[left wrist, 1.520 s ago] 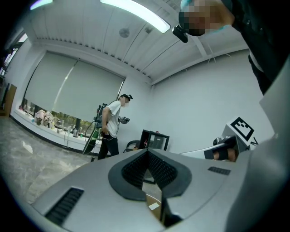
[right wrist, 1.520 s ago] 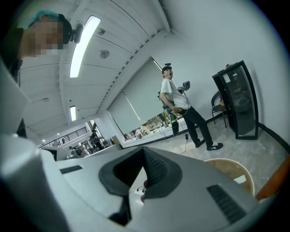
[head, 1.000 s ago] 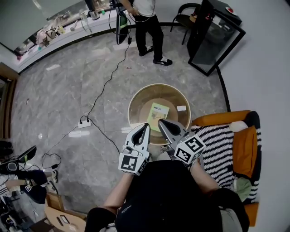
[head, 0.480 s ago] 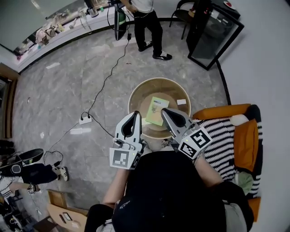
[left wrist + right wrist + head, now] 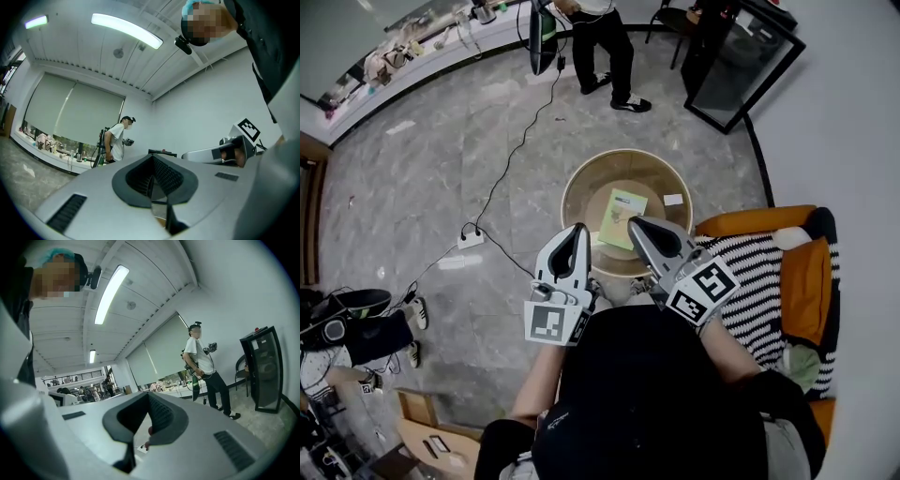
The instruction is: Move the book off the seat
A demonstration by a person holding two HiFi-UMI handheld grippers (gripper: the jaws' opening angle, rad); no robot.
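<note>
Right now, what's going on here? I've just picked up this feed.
A person stands over a round table with a two-jaw gripper in each hand. The left gripper and the right gripper both have their jaws together and hold nothing. They are held out level above the table's near edge. The book lies flat on the table, not on the orange seat with the striped cushion to the right. A second person stands farther off, by the counter.
</note>
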